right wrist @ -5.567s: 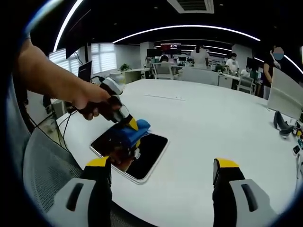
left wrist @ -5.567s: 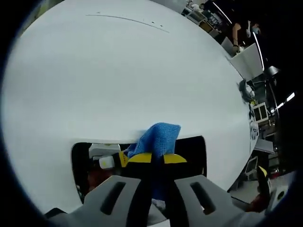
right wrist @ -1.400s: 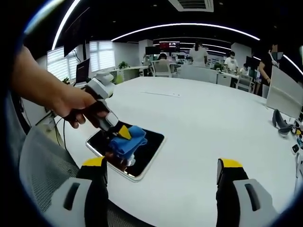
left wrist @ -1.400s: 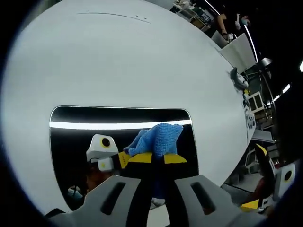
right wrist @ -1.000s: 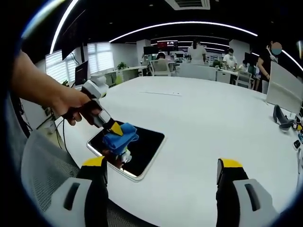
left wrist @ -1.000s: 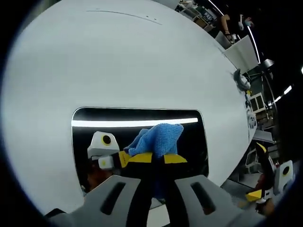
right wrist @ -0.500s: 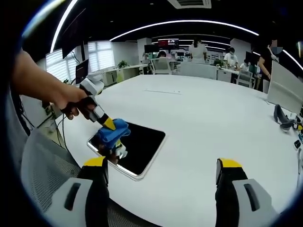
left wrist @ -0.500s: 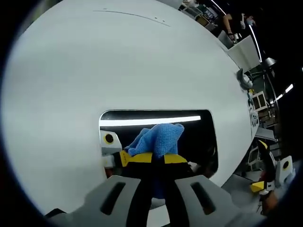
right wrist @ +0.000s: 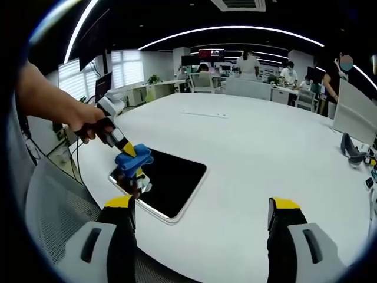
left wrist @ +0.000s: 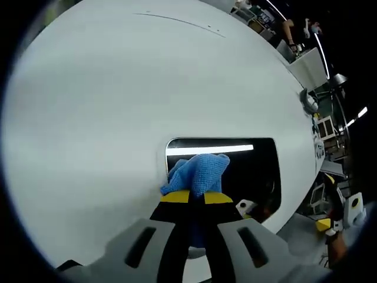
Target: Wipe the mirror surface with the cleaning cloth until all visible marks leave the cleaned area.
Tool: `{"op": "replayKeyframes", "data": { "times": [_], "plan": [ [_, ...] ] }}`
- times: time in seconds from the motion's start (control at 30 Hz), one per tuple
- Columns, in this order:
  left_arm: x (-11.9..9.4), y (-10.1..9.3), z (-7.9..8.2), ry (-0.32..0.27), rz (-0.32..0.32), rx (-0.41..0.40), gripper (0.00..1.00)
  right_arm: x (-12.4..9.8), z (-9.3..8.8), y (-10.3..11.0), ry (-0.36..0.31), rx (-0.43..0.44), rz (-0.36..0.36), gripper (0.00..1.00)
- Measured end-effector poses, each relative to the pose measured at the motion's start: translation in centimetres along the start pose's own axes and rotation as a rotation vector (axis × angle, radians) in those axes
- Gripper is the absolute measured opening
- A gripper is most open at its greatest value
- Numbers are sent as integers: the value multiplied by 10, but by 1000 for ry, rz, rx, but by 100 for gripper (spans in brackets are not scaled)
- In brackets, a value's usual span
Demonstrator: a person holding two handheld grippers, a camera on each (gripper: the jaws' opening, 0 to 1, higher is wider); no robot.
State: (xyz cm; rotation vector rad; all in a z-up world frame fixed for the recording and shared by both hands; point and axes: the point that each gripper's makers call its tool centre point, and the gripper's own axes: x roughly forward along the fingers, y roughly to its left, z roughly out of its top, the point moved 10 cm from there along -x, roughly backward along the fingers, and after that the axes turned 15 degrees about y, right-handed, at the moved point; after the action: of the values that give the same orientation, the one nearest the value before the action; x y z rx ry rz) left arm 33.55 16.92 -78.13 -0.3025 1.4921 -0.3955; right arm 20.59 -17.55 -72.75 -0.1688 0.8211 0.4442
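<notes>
Left gripper (left wrist: 197, 197) clamps the soft, bunched cloth (left wrist: 197, 172) at the mirror (right wrist: 171, 180) edge; right gripper (right wrist: 200, 206) gapes idle.

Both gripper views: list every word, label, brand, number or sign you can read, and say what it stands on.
No legible text in either view.
Wall screen at the far end of the office, right gripper view: red and lit, whatever it carries is too small and blurred to read.
Mirror, blue cleaning cloth, white table, left gripper and right gripper: no printing visible.
</notes>
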Motion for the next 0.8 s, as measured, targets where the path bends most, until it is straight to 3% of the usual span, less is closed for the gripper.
{"op": "replayKeyframes", "data": {
  "times": [0.13,0.53,0.8],
  "plan": [
    [-2,1,0,-2,15,43,3,0,0,0,1,0,-2,92],
    [-10,20,-6,-29,1,-27,3,0,0,-1,-1,-2,-9,92],
    [-9,19,-7,-35,10,-15,3,0,-1,-1,-1,-1,-10,92]
  ]
}}
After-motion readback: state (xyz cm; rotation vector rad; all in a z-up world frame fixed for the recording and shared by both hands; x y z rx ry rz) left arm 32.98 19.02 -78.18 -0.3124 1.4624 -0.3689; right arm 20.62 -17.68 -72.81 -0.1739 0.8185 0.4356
